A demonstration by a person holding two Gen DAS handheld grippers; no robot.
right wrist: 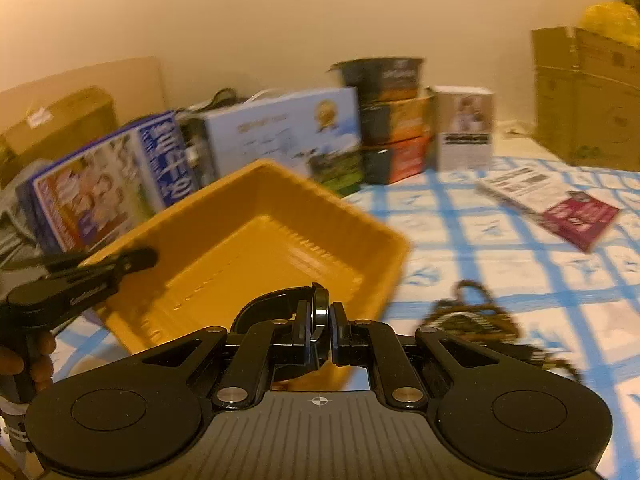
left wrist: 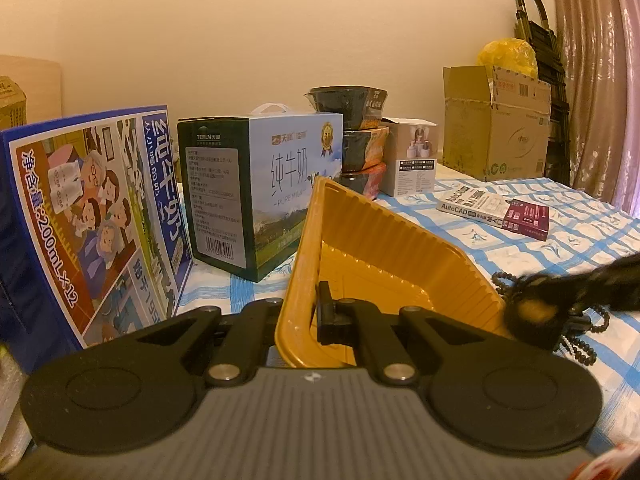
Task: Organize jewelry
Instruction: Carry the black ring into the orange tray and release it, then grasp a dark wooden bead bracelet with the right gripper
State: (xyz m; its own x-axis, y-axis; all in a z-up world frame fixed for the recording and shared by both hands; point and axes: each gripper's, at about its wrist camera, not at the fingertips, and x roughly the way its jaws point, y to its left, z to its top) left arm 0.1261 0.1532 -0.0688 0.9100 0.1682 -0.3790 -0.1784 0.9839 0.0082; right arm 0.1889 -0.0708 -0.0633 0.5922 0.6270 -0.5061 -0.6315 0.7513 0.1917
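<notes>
My left gripper [left wrist: 308, 312] is shut on the near wall of a yellow plastic tray [left wrist: 384, 256] and holds it tilted. The tray also shows in the right wrist view [right wrist: 256, 240], with the left gripper [right wrist: 132, 260] on its left rim. My right gripper [right wrist: 320, 320] is shut on a black watch [right wrist: 316, 312] with a round silver-rimmed face, held over the tray's near edge. The right gripper [left wrist: 532, 308] appears blurred at the tray's right side. A heap of dark bead strings [right wrist: 472, 316] lies on the cloth right of the tray; it also shows in the left wrist view [left wrist: 580, 336].
A blue-checked cloth [right wrist: 500, 240] covers the table. Milk cartons [left wrist: 260, 184] [left wrist: 92, 216], stacked noodle bowls [left wrist: 360, 136] and a small white box [left wrist: 412, 160] line the back. A book [left wrist: 496, 208] and a cardboard box [left wrist: 492, 132] lie to the right.
</notes>
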